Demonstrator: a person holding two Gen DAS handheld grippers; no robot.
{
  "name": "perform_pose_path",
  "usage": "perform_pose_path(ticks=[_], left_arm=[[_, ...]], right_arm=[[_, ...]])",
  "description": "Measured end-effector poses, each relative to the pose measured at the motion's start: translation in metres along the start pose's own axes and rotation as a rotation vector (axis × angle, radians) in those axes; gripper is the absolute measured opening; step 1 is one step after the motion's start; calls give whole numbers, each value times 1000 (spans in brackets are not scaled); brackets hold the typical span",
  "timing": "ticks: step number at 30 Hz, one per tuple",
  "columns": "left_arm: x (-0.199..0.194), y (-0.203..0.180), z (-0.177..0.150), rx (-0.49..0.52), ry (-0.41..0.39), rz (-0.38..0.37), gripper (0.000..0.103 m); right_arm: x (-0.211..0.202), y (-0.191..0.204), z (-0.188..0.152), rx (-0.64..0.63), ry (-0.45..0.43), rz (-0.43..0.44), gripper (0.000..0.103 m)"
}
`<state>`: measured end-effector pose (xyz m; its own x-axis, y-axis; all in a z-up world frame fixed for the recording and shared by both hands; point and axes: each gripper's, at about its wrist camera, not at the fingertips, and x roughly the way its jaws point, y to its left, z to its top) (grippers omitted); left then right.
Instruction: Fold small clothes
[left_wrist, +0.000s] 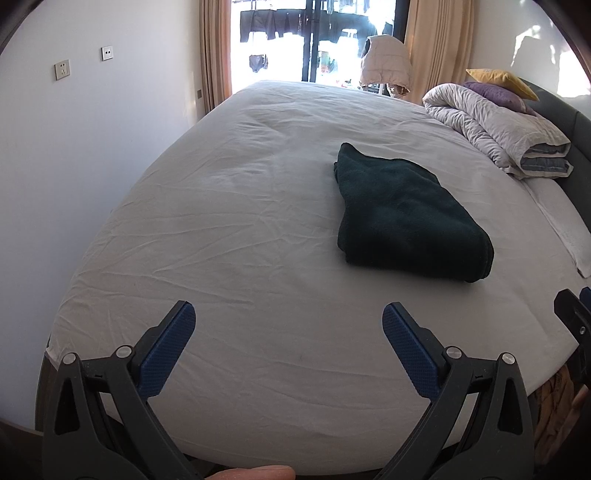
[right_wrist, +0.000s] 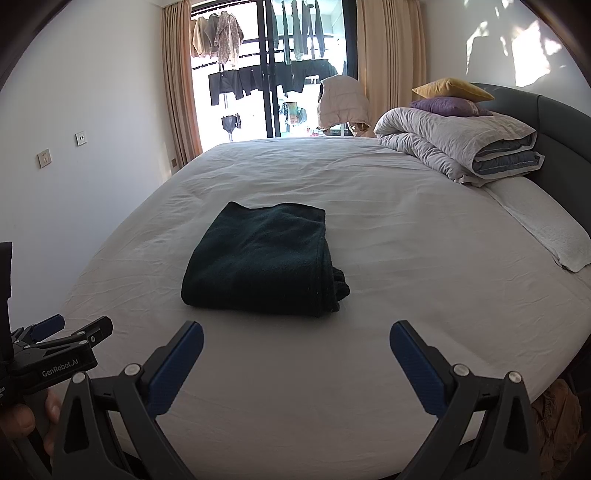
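Note:
A dark green fleece garment lies folded into a thick rectangle on the white bed sheet. It also shows in the right wrist view, in the middle of the bed. My left gripper is open and empty, held above the near edge of the bed, to the left of the garment. My right gripper is open and empty, just short of the garment's near edge. The left gripper also shows at the left edge of the right wrist view.
A rolled grey duvet with a purple pillow and a yellow pillow lies by the dark headboard at the right. A white towel lies along the right side. A glass door is beyond the bed.

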<state>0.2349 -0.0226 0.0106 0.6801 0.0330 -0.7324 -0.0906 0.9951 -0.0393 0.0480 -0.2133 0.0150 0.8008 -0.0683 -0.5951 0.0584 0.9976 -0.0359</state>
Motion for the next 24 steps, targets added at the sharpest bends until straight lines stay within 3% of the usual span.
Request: perform_pose_path(ticks=[24], left_arm=[[5, 3, 0, 2, -4, 11, 103]], right_arm=[[2, 2, -5, 1, 21, 7, 103]])
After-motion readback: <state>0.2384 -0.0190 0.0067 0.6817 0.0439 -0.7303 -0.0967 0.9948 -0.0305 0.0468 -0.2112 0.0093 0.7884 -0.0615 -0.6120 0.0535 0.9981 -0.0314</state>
